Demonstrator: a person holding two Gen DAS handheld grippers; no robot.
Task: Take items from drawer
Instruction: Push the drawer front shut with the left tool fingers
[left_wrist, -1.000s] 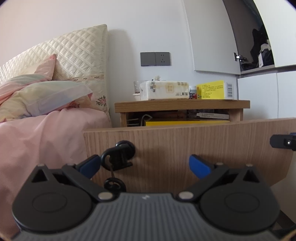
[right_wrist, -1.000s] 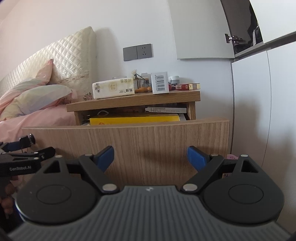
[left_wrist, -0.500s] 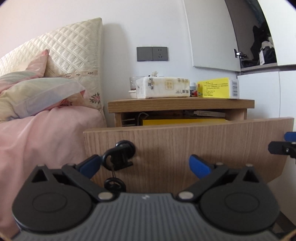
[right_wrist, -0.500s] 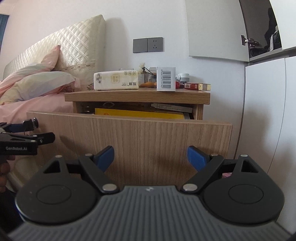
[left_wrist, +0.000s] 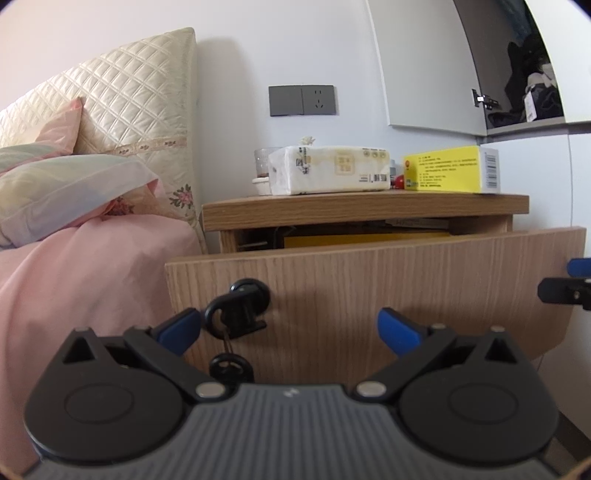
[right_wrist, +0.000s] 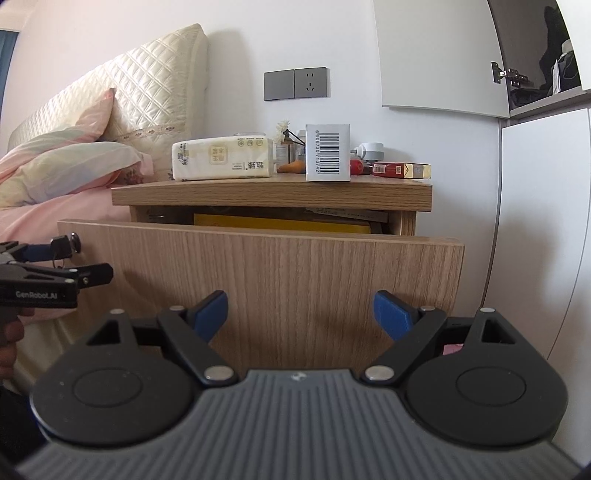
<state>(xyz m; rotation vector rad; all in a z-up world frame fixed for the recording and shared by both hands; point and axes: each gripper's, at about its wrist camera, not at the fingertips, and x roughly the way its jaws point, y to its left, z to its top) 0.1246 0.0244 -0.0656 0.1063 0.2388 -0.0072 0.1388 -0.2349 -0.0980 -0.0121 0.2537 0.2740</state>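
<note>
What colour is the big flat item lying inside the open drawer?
Yellow. The flat item shows just above the drawer front, clearest in the right wrist view.

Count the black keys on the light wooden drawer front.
2: one black key in the drawer front's lock, one dangling below it. Others may hide behind the left gripper.

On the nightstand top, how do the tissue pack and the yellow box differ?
The tissue pack is a soft, whitish wrapped bundle with rounded edges; the yellow box is rigid and sharp-cornered. The tissue pack sits toward the bed side, the yellow box toward the wardrobe side. The yellow box shows a white barcoded end to the right wrist camera. Both rest on the nightstand top.
</note>
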